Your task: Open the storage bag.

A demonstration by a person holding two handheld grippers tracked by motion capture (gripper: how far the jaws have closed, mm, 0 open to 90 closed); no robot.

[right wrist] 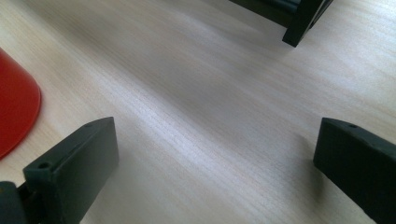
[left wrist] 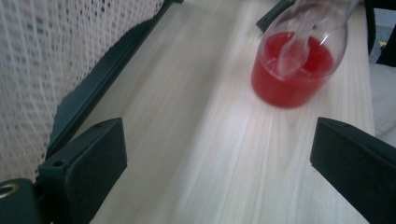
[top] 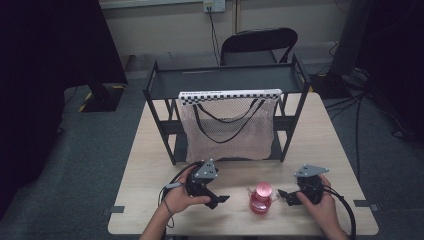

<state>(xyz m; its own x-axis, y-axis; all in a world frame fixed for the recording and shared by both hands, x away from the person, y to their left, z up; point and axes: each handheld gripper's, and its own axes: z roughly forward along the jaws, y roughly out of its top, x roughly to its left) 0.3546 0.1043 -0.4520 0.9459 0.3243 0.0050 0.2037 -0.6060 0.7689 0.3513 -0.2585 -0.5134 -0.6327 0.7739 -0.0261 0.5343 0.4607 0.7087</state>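
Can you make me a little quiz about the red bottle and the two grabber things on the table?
1. True or false: the bottle stands upright between the left gripper and the right gripper.
2. What hangs from the black shelf? A) a towel B) a mesh bag C) a coat
3. Fill in: the fingers of both grippers are spread ____ and hold nothing.

Key:
1. True; neither gripper touches it.
2. B, the mesh bag.
3. Open.
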